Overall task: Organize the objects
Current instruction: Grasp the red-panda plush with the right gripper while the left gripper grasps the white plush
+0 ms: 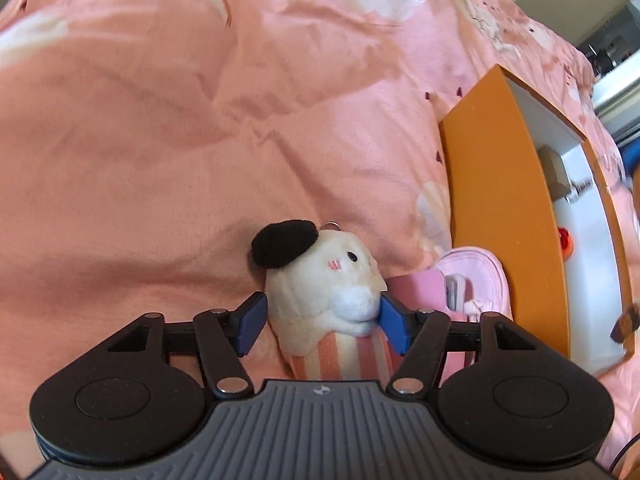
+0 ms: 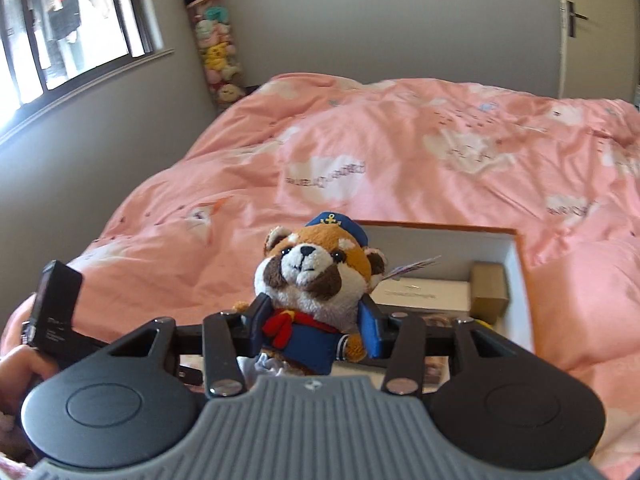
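Observation:
In the left wrist view a cream plush (image 1: 320, 280) with a black ear and a pink-striped body lies on the pink duvet (image 1: 160, 140). My left gripper (image 1: 322, 322) straddles it. The right pad touches its cheek and the left pad stands a little clear. In the right wrist view my right gripper (image 2: 316, 326) is shut on a red panda plush (image 2: 312, 280) in a blue sailor suit and cap. It holds the plush above the near end of an orange box (image 2: 520, 280) with a white inside.
The orange box (image 1: 500, 200) lies right of the cream plush, with a pink pouch (image 1: 472, 280) beside it. Small cartons (image 2: 488, 286) lie in the box. A tower of plush toys (image 2: 216, 40) stands in the room's corner beside a window.

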Demonstrator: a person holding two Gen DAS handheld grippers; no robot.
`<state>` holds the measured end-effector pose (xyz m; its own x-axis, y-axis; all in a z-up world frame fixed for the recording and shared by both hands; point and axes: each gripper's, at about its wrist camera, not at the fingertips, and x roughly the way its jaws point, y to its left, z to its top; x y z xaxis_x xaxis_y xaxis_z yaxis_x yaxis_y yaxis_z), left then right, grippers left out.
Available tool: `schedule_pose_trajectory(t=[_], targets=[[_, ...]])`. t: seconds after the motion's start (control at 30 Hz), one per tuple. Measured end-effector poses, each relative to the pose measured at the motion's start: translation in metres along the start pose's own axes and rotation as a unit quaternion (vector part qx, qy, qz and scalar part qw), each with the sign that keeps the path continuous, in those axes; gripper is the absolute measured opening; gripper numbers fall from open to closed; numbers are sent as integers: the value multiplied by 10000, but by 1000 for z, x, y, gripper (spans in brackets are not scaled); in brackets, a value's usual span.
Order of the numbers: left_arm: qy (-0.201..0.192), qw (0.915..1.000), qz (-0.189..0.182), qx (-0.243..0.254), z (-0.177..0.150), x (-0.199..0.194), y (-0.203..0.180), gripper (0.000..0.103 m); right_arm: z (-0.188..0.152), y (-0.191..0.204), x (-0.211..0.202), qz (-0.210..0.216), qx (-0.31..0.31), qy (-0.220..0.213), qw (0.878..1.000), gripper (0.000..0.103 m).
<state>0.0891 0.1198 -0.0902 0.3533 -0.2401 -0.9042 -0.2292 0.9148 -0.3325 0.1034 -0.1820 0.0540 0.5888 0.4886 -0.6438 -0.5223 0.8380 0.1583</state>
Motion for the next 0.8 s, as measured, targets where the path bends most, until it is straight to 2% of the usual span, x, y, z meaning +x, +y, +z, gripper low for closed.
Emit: schedule_pose_trajectory(t=[0.2,0.4,0.53,0.6,0.73,0.8], targets=[[28,9999,-56,-160,0,15,-2,74,-17,-26,13,-262,230,256,9991,48],[-85,9991,-187,-359,-4,24,1,73,-35,-39,32,-263,404,594,9971,48],[-406,9986,-207,-263,-11,6,-5,68,-42,-48,36,-279,533,718,9956,48],[-681,9975,-157,-45,-15,-11,-15,68,-44,-52,36,-304,564,734,9952,48],[-1194,9917,-238,405,-17,-50,-43,68,-44,-55,33,-291,554,732,9953,48],[-1443,9862,-317,743,-18,-69,-63,68,-43,-56,31,-231,577,729,9954,49]])
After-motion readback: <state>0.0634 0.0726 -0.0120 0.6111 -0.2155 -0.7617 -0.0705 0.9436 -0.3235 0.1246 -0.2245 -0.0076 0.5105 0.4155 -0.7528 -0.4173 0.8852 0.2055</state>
